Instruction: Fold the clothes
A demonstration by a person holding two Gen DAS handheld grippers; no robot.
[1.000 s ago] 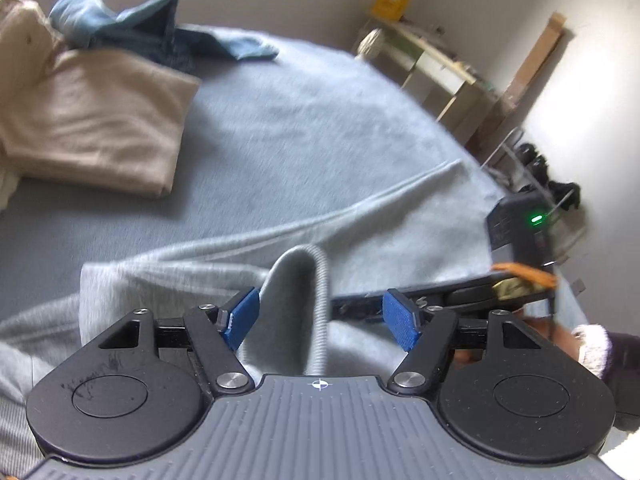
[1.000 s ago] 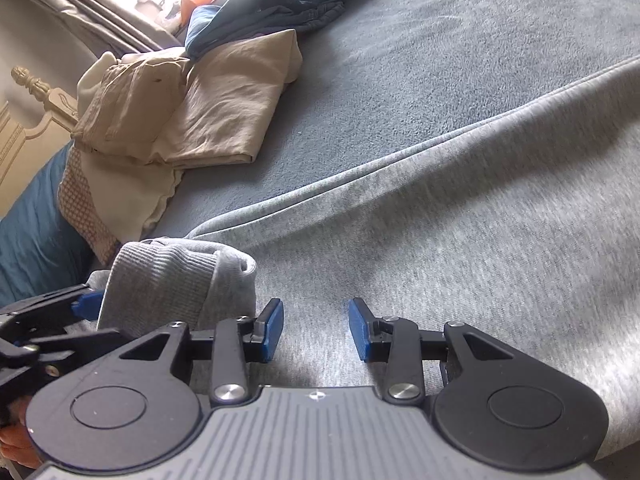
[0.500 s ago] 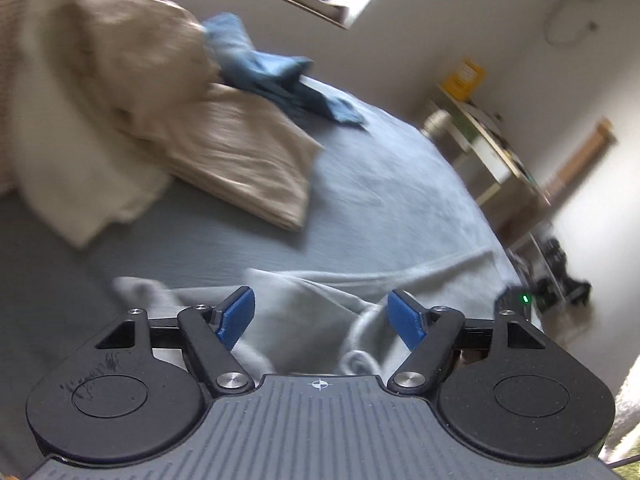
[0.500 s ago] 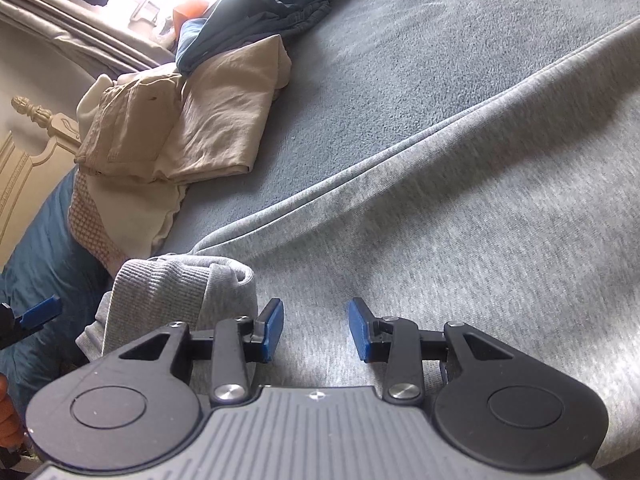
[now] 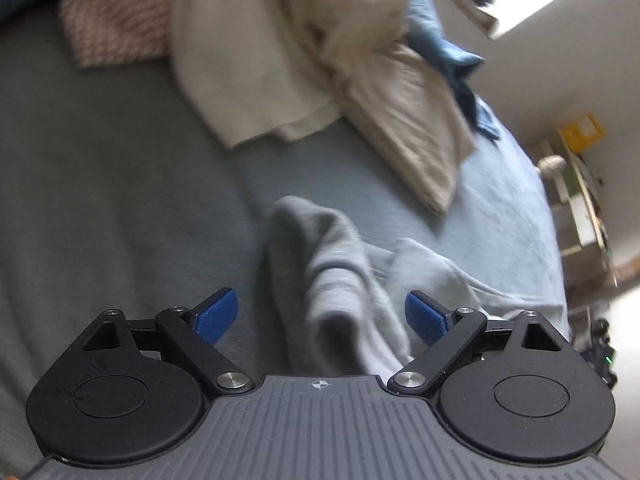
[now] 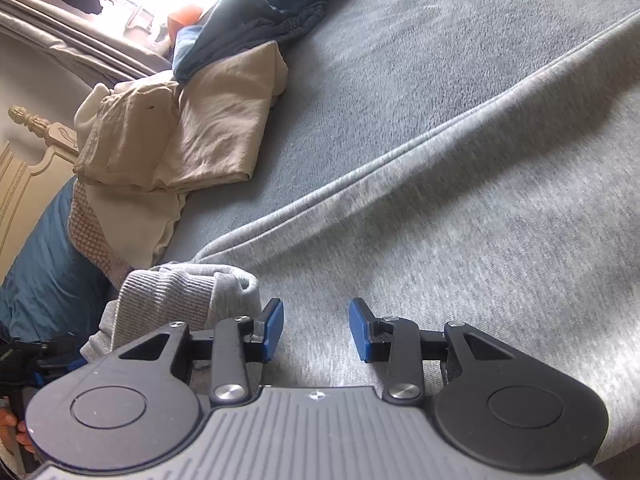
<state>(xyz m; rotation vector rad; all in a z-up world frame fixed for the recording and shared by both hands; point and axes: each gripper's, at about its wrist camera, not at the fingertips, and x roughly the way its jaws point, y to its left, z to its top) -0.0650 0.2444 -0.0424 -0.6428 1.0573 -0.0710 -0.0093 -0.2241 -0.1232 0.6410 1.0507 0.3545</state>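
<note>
Left gripper (image 5: 320, 316): jaws wide apart and just been opening further; a bunched fold of the grey sweatshirt (image 5: 332, 280) lies between the blue pads (image 5: 216, 314), but neither pad presses on it.
Right gripper (image 6: 316, 330): jaws part-way open, with flat grey fabric showing in the gap below the pads (image 6: 362, 330); nothing is pinched (whether the tips touch the cloth cannot be told).
Grey sweatshirt (image 6: 460, 208): spread over the near part of the bed (image 6: 420, 48), its seamed edge running as a long diagonal across the right wrist view.
Ribbed cuff (image 6: 168, 296): crumpled in a heap at the sweatshirt's near-left end, just beside the right gripper's left finger.
Beige clothes (image 6: 216, 128): a loose pile toward the head end of the bed, well apart from the sweatshirt; a cream piece and a knitted patterned piece lie under it.
Blue garment (image 6: 256, 20): beyond the beige pile, near the bed's far edge.
Headboard (image 6: 28, 148): carved, pale, at the left of the right wrist view.
Shelf unit (image 5: 576, 200): against the wall past the bed's far corner, blurred.
</note>
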